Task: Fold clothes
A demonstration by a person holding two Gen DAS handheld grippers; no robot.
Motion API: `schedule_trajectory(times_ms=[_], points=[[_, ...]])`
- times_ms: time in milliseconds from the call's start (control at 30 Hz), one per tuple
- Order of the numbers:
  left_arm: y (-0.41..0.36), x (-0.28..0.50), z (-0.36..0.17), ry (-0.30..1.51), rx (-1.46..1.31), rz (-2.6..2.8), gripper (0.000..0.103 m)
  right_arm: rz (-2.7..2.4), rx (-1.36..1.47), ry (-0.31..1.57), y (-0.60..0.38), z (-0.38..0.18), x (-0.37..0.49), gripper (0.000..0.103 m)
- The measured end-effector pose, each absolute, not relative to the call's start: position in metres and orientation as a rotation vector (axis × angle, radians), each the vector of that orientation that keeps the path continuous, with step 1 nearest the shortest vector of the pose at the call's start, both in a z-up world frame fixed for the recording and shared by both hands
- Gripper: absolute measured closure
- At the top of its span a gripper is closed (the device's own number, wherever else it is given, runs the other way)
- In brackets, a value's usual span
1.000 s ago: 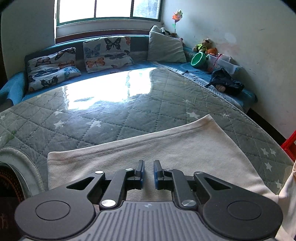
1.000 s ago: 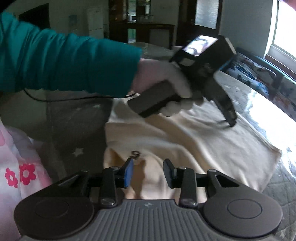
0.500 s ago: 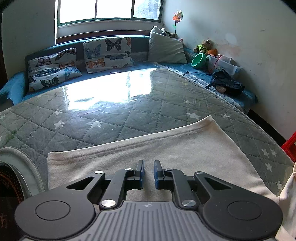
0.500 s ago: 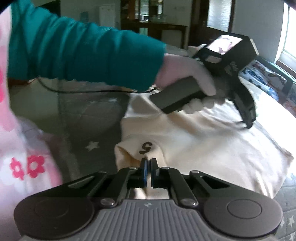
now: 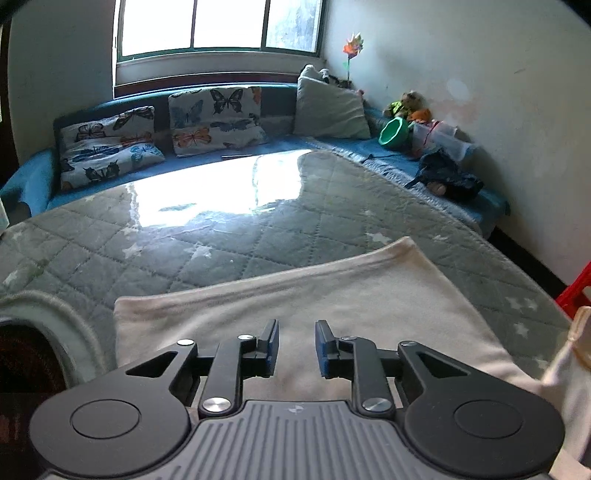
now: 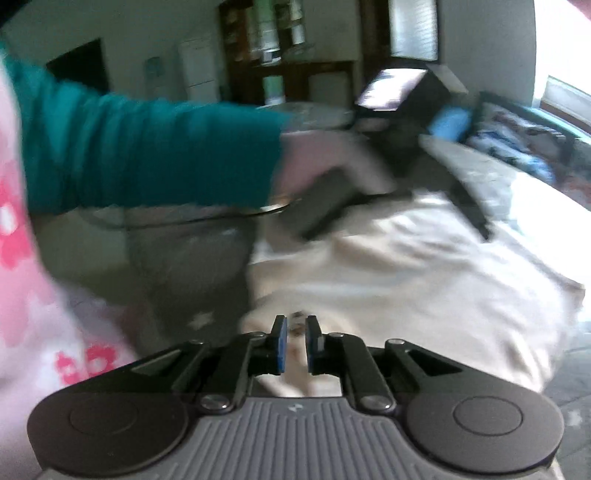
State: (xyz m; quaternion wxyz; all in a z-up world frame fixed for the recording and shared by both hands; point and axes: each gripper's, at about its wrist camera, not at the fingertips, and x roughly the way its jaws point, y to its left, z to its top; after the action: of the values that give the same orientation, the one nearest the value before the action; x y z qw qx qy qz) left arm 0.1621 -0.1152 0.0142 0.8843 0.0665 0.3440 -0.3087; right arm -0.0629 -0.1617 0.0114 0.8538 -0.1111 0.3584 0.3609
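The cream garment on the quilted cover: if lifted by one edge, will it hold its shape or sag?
Probably sag: the cream garment lies flat and thin on the quilted cover, and its lifted part at the right edge already drapes. Likely light, since the right gripper bunches a fold between narrow jaws. It may slide on the glossy cover.

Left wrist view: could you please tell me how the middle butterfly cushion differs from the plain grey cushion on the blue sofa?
The butterfly cushion is pale with coloured butterflies; the grey cushion has no pattern. The butterfly cushion sits below the window; the grey cushion sits further right, near the corner. The grey cushion rises above the backrest; the butterfly cushion does not. Both lean against the back of the blue sofa.
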Motion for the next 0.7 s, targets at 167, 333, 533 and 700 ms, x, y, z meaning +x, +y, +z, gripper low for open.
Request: schedule_trajectory(times_ms=[167, 333, 533, 700], points=[[-0.086, 0.114, 0.021, 0.700, 0.102, -0.681, 0.082, 0.653, -0.196, 0.795, -0.171, -0.008, -0.050, 0.089], [-0.063, 0.062, 0.023, 0.689, 0.080, -0.718, 0.085, 0.651, -0.181, 0.825, -0.170, -0.019, -0.058, 0.085], [-0.040, 0.034, 0.013, 0.747, 0.035, -0.673, 0.085, 0.635, -0.162, 0.792, -0.172, -0.008, -0.056, 0.079], [-0.015, 0.031, 0.011, 0.805, -0.028, -0.620, 0.085, 0.605, -0.131, 0.756, -0.172, -0.001, -0.043, 0.079]])
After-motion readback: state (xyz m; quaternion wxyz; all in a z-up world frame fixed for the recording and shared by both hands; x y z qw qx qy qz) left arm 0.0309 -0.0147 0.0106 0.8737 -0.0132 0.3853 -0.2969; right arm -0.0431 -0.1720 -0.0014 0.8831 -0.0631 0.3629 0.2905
